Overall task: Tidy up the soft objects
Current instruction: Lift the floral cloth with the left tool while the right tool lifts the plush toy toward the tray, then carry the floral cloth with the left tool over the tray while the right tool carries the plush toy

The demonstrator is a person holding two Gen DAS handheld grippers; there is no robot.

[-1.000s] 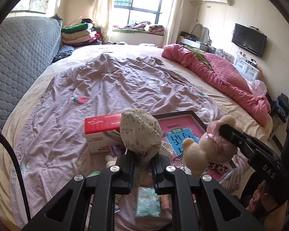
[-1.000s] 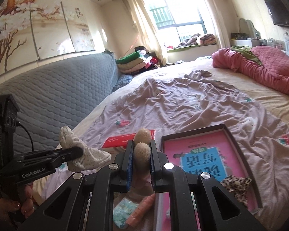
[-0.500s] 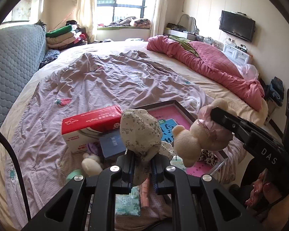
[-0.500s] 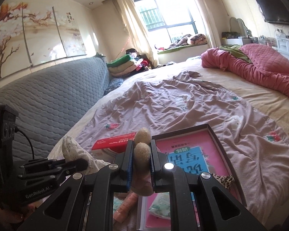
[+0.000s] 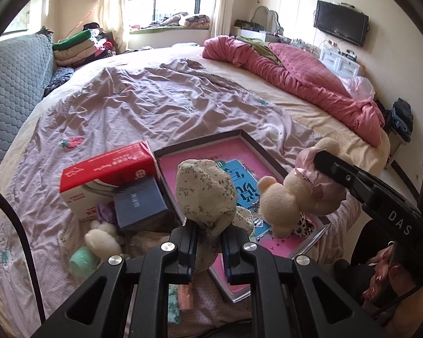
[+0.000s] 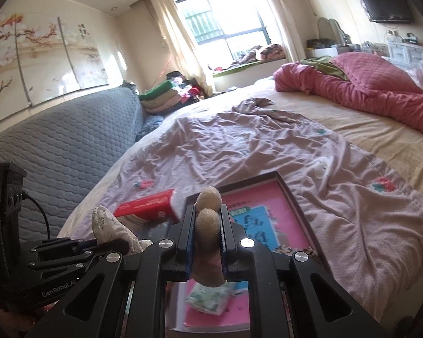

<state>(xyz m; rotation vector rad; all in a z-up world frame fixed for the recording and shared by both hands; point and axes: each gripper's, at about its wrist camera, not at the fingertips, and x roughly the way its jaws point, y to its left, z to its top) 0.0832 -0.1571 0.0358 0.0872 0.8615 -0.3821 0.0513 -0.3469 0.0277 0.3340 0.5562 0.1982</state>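
The left claw point(image 5: 207, 243), low in the middle of its frame, is clenched on a floral cloth toy point(image 5: 206, 194); the right claw point(image 6: 207, 242) grips a cream plush bear point(image 5: 290, 197), both raised over the pink framed box point(image 5: 208, 152) on the bed point(image 5: 301, 104).

Both grippers' fingers point(image 5: 187, 242) point(image 6: 225, 236) clamped shut, angled downward.

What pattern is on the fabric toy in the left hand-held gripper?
Cream fabric toy with small dark floral print, clearest in the left wrist view.
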